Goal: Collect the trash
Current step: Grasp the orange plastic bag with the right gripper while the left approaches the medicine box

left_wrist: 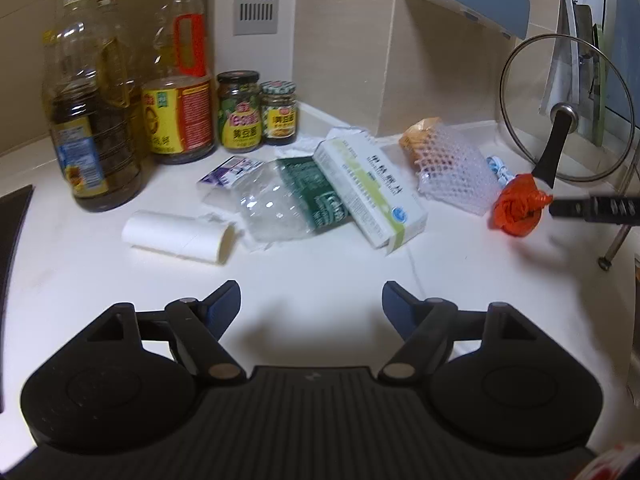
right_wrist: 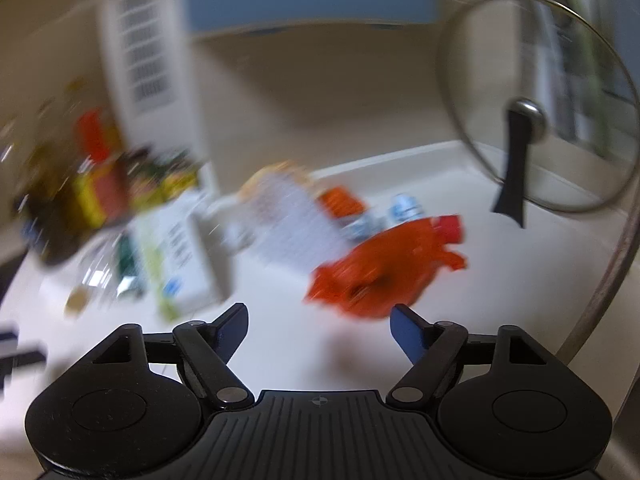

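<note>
Right wrist view is blurred: right hand-held gripper (right_wrist: 318, 316) gapes wide near crumpled orange plastic bag (right_wrist: 384, 268); it may knock the glass pot lid (right_wrist: 536, 100). Left hand-held gripper (left_wrist: 312, 296) wide, empty.

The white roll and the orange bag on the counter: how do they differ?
The white roll is a smooth, rigid cylinder lying on its side; the orange bag is a crumpled, knotted wad. The roll lies at the left end of the litter, away from both grippers; the bag lies at the right end, just ahead of the open right gripper. Both rest on the counter.
</note>
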Available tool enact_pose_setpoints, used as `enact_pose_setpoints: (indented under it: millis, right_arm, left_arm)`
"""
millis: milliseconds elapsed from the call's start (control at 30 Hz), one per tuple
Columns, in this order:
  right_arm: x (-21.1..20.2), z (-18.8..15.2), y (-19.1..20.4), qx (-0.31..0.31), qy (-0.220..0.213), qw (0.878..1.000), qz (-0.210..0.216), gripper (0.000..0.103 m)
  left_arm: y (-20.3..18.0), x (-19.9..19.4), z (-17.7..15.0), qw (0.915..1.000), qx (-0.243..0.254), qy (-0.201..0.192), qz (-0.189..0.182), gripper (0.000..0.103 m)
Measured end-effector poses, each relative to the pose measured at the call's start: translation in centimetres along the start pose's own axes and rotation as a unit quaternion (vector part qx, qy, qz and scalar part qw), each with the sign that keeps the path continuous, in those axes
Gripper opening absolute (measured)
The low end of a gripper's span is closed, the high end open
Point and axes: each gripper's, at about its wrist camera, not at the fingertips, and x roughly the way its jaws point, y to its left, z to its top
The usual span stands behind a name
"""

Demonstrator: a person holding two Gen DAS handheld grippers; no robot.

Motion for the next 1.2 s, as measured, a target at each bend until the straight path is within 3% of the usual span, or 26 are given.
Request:
enact_pose_setpoints:
  millis: [133, 300, 533, 633, 767, 1033, 1200]
  right_arm:
    - [2.5, 2.6, -2.5, 0.037, -0.010, 0.999, -0.034, 0.084]
    - [6.9, 4.2, -4.8, 0.068, 0.024, 0.997, -0.041, 0.085]
    - [9.9, 3.2, -6.6, 0.105, 0.062, 0.992, -0.018, 0.084]
    - [9.6, 2.8, -6.9, 0.104, 0.055, 0.993, -0.014, 0.064]
    - [9.1, 2.9, -6.4, 0.081, 0.053, 0.995, -0.005, 0.048]
    - [6.8, 2.2, -6.7, 0.068, 0.045, 0.997, 0.014, 0.045]
    - [6.1, 1.9, -7.2, 0.070, 0.044, 0.996, 0.015, 0.045]
  left_arm:
    - [-0.9, 1.2, 0.8, 1.0000, -0.006, 0.000, 0.006, 0.077]
    - [-1.6, 2.8, 1.4, 0.9996, -0.020, 0.007, 0.019, 0.077]
    - [-3.0, 4.6, 2.3, 0.9996, -0.017, 0.018, 0.015, 0.077]
    - [-3.7, 5.8, 3.0, 0.9995, -0.026, 0.020, 0.001, 0.077]
    - [-5.0, 7.8, 3.9, 0.9990, -0.037, 0.022, -0.008, 0.077]
    - [-6.9, 12.3, 5.0, 0.9953, -0.086, 0.044, 0.001, 0.077]
    - [-6.7, 14.5, 4.8, 0.9902, -0.124, 0.063, 0.009, 0.065]
